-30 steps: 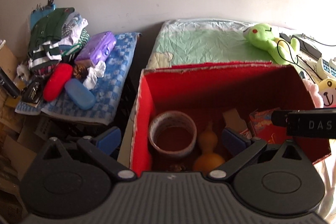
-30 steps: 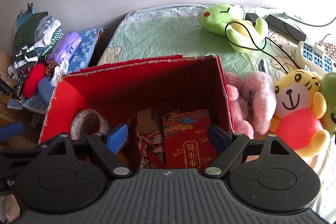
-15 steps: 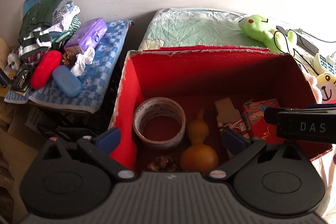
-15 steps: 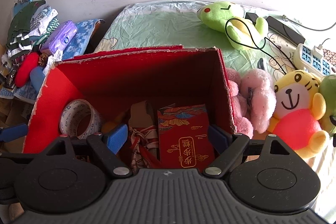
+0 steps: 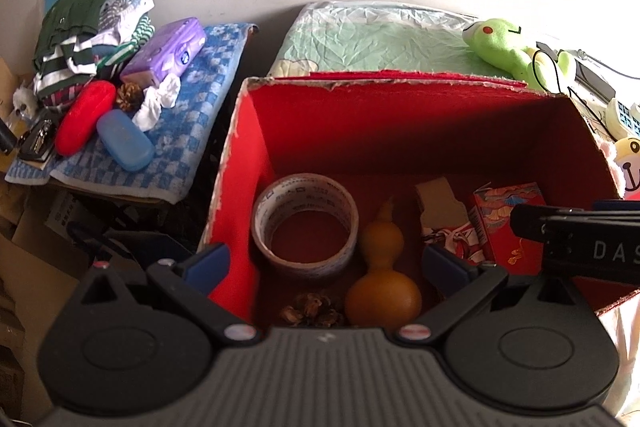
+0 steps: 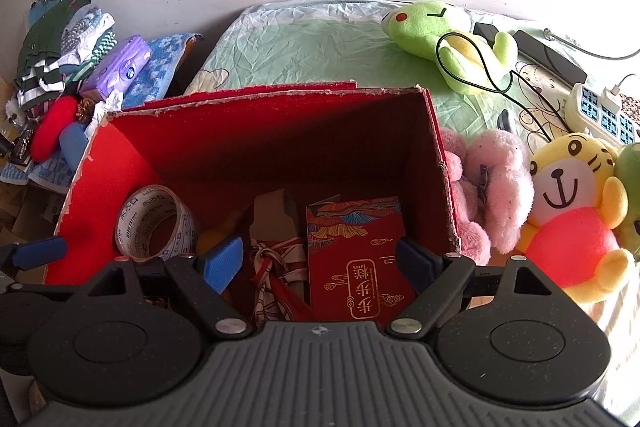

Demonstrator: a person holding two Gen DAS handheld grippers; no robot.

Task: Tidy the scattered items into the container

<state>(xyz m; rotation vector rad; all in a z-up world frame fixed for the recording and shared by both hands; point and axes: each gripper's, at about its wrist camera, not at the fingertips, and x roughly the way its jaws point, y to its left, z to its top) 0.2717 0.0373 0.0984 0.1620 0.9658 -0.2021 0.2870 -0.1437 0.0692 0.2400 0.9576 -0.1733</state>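
Note:
A red cardboard box point(image 5: 400, 115) point(image 6: 260, 131) stands on the bed. Inside it lie a tape roll point(image 5: 305, 223) point(image 6: 154, 223), a brown gourd point(image 5: 382, 273), a pine cone point(image 5: 312, 309), a card wound with red-and-white ribbon point(image 6: 276, 247) and a red packet with gold print point(image 6: 356, 259). My left gripper point(image 5: 326, 265) hangs open and empty above the box's left half. Over the right half, my right gripper point(image 6: 320, 263) is open and holds nothing; its side shows as a black bar at the left wrist view's right edge.
Left of the bed, a blue checked towel point(image 5: 192, 131) carries a purple tissue pack point(image 5: 166, 53), a red case point(image 5: 84, 115), a blue case point(image 5: 124, 139), a pine cone point(image 5: 129, 97) and folded clothes point(image 5: 80, 27). Plush toys point(image 6: 572, 211), a green frog plush point(image 6: 444, 39), a power strip point(image 6: 600, 111) and cables lie right.
Both grippers have moved nearer and higher over the box, so more of its floor and contents shows. Nothing was picked up or let go.

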